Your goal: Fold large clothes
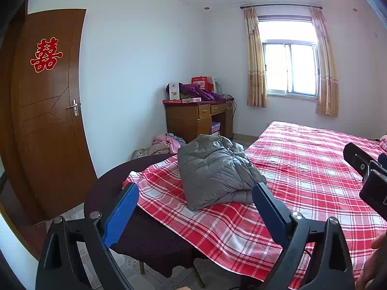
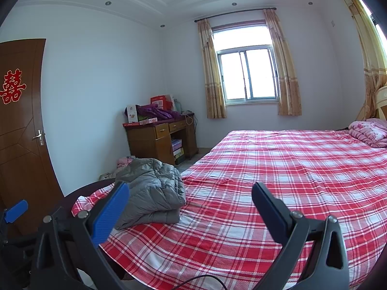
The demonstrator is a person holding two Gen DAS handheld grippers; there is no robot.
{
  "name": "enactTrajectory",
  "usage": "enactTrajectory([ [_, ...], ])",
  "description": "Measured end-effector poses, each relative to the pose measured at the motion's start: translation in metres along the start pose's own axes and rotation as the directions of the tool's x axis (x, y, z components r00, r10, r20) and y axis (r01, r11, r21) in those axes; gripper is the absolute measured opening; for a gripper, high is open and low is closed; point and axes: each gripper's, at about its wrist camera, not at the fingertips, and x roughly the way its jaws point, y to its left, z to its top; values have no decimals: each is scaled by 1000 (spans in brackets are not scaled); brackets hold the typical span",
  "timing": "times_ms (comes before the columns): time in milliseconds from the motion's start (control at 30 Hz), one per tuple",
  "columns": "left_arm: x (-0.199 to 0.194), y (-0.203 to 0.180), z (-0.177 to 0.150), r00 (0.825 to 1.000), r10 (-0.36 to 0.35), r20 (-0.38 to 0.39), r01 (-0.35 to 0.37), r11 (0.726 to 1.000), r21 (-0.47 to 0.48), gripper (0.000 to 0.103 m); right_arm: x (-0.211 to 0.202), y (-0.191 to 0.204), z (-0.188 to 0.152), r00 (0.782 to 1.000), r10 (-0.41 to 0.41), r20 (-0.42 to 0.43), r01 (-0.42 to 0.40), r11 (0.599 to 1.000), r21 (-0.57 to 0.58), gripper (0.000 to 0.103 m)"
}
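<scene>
A grey puffer jacket (image 1: 212,169) (image 2: 152,188) lies folded into a thick bundle on the near left corner of the bed, on the red plaid sheet (image 1: 302,169) (image 2: 278,169). My left gripper (image 1: 195,186) hovers open just in front of the jacket, with nothing between its blue fingers. My right gripper (image 2: 190,185) is open too and holds nothing; the jacket sits to the left behind its left finger (image 2: 111,212). The right gripper's black body (image 1: 362,169) shows at the right edge of the left wrist view.
The sheet's corner drapes over a dark round table (image 1: 108,193) beside the bed. A brown door (image 1: 48,120) stands at the left. A cluttered wooden desk (image 1: 198,120) and a clothes pile (image 1: 164,142) on the floor lie beyond. A pink quilt (image 2: 370,133) rests at the bed's far right.
</scene>
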Motion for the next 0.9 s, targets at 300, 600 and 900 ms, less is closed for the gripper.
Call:
enactTrajectory([
  [300,0,1,0,1000,2,5,-2,1000,-2,95,0,-2,0,1000,0,1,0,1000,4,103],
  [600,1,1,1,1000,18,7,-18,1000,3,95,-1,-1,-1,1000,-5,5,5,1000,0,103],
  [900,-2,-1,3,1000,22,13,-22,1000,13,95,-2,-1,-1,1000,-8,7,8,1000,1,103],
])
